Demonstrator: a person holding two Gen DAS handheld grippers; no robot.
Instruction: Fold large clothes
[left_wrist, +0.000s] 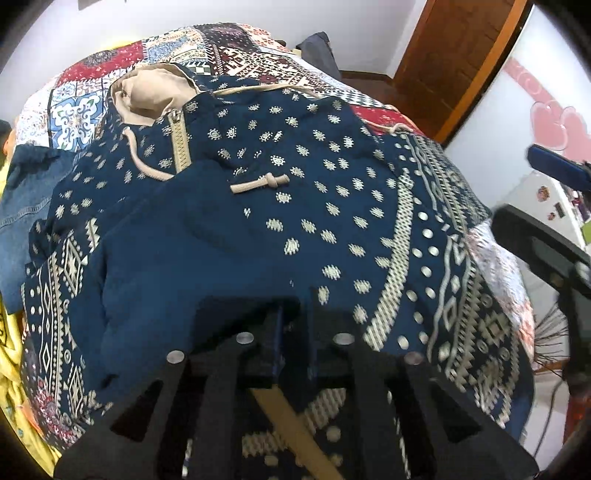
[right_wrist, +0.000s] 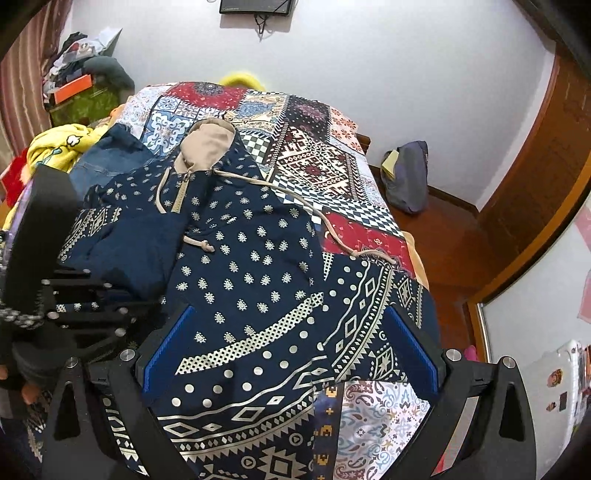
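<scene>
A navy hooded pullover (left_wrist: 303, 206) with cream patterns, a beige hood lining (left_wrist: 151, 92) and beige drawstrings lies spread on the bed; it also shows in the right wrist view (right_wrist: 251, 258). Its left side is folded over the chest. My left gripper (left_wrist: 295, 332) is shut on the navy fabric near the hem, and it shows at the left of the right wrist view (right_wrist: 92, 306). My right gripper (right_wrist: 291, 347) is open, its blue pads (right_wrist: 410, 343) wide apart just above the patterned hem; one finger shows in the left wrist view (left_wrist: 554, 170).
A patchwork bedspread (right_wrist: 314, 155) covers the bed. Denim clothing (left_wrist: 22, 206) and yellow clothing (right_wrist: 62, 144) lie at the bed's left side. A dark bag (right_wrist: 406, 177) sits on the wooden floor by the wall. A wooden door (left_wrist: 454, 44) stands at the right.
</scene>
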